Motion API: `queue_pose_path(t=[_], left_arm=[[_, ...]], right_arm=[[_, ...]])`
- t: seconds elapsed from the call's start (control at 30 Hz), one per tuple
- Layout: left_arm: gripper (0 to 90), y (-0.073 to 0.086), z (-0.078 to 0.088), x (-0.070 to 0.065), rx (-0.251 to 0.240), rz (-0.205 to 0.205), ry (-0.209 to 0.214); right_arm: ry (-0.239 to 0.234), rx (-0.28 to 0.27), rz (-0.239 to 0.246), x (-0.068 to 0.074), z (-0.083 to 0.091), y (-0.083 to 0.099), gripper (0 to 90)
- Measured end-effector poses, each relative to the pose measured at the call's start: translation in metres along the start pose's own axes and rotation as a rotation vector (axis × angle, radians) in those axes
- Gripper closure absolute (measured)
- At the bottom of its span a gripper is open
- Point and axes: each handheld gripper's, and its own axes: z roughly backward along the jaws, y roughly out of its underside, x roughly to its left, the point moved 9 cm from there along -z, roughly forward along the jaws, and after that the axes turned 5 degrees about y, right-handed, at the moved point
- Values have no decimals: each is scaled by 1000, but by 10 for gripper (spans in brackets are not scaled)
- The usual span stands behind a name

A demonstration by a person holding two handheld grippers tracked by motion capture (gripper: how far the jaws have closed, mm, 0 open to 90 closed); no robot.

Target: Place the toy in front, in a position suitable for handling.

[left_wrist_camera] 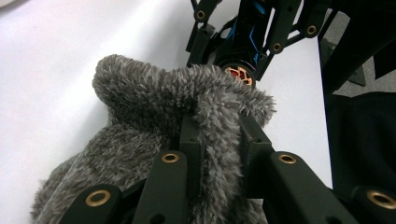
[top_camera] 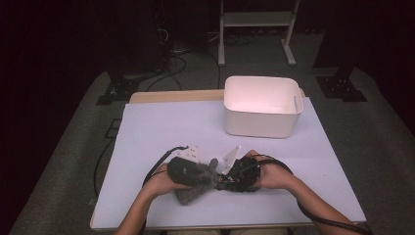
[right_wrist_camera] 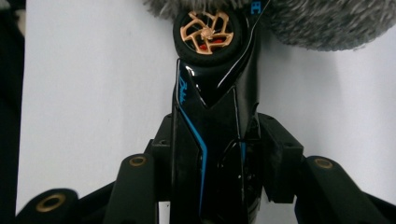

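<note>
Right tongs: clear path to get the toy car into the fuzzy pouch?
Probably yes. Right tongs grip the toy car, its wheel at the fuzzy pouch mouth, whose edge the left tongs pinch.

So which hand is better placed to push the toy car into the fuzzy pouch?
Right, probably. The right gripper has its jaws clamped on the black toy car, nose at the grey fuzzy pouch. The left gripper just pinches its rim.
</note>
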Motion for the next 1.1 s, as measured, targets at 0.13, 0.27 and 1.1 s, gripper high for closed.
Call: queue_pose_path(t=[0.13,0.27,1.1], left_arm=[[757,-15,16,0,-33,-25,-24],[758,-41,37,-7,-63,-71,-49],[756,-68,47,-15,-74,-127,-55]], right_arm=[[-21,-107,-47,-3,5,-7,551],[-12,-205,-73,-6,12,-22,551],[-8,-403,-157,-8,36,-24,553]])
